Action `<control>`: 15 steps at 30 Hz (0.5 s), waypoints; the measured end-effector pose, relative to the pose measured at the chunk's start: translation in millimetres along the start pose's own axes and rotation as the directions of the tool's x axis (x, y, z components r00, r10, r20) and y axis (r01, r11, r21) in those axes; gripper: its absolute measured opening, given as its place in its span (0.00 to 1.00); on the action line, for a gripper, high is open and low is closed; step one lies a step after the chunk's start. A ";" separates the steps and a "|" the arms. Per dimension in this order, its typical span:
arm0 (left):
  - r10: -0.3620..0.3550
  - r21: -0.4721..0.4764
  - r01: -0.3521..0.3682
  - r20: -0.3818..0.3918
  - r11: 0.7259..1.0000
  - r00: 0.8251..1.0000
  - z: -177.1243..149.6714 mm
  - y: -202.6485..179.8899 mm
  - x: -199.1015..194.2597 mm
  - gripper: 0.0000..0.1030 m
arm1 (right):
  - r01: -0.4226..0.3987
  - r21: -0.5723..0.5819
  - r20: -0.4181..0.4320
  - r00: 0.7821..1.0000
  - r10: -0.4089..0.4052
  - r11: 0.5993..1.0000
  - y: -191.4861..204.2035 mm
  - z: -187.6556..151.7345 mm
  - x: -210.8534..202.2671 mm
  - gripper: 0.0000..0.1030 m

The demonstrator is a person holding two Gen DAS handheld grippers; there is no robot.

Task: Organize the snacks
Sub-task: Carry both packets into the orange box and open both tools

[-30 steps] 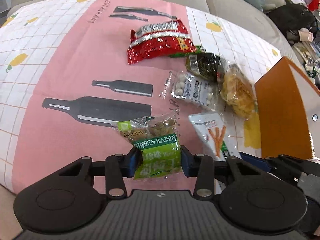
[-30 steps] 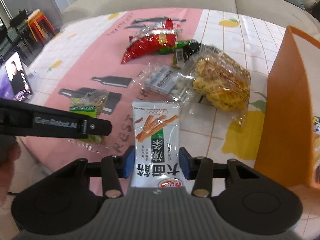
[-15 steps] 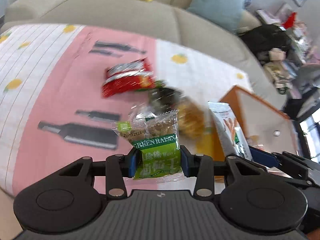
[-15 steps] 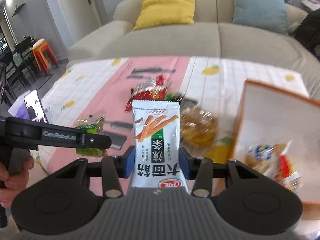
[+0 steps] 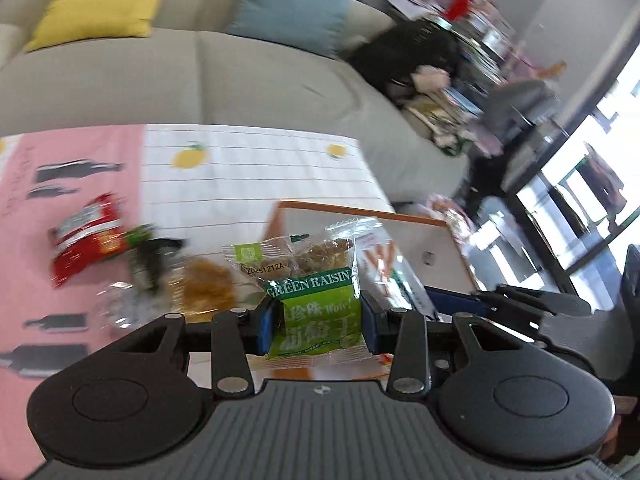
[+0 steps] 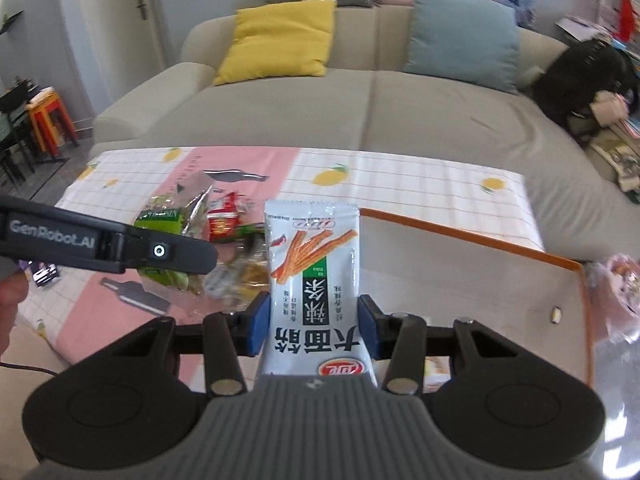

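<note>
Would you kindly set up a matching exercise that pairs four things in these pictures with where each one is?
Things:
1. raisin packet
2. white snack packet
3. red snack bag
4. yellow cushion

Places:
A. on the sofa
B. in the right gripper
C. lying on the tablecloth
D. in the left gripper

Pairs: 1-D, 2-B, 3-C, 4-A

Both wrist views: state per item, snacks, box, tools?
Left tool: shut on raisin packet, lifted.
Right tool: shut on white snack packet, lifted.
Orange box: open, some snacks inside at its near edge.
Red packet: lying on tablecloth.
Yellow snack bag: lying on tablecloth, blurred.
</note>
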State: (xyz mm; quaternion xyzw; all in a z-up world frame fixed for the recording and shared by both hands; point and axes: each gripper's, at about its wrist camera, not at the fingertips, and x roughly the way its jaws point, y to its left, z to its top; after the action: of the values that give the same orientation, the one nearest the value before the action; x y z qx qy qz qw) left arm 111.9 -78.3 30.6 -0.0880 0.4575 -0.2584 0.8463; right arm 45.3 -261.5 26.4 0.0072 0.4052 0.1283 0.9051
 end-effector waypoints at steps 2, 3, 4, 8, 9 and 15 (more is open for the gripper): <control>-0.033 0.019 0.033 -0.031 0.999 0.999 6.7 -11.5 14.1 0.45 | 0.019 0.021 -0.011 1.000 -0.018 1.000 -14.2 1.7 -1.1 0.44; -0.048 0.024 0.049 -0.050 0.999 0.998 10.4 -15.6 22.6 0.45 | 0.030 0.028 -0.017 0.999 -0.030 0.999 -22.2 2.0 -0.8 0.44; -0.059 0.029 0.061 -0.068 0.998 0.996 13.9 -18.7 30.6 0.45 | 0.041 0.033 -0.024 0.999 -0.040 0.999 -29.6 2.3 -0.1 0.44; -0.076 0.055 0.084 -0.137 0.995 0.988 25.3 -26.4 66.2 0.45 | 0.069 0.080 -0.070 0.996 -0.063 0.994 -60.6 3.7 12.6 0.44; -0.074 0.070 0.085 -0.151 0.994 0.986 26.2 -27.9 71.5 0.45 | 0.074 0.098 -0.083 0.994 -0.066 0.992 -69.3 3.1 15.7 0.44; -0.039 0.095 0.065 -0.251 0.993 0.967 41.1 -31.9 123.3 0.45 | 0.082 0.226 -0.161 0.986 -0.045 0.971 -114.6 0.1 55.5 0.44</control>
State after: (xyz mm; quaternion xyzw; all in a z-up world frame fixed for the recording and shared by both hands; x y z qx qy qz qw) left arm 189.5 -172.9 -23.6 -0.0233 0.5435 -0.3125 0.7787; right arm 106.8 -359.1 -27.6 0.0897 0.4862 0.0513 0.8677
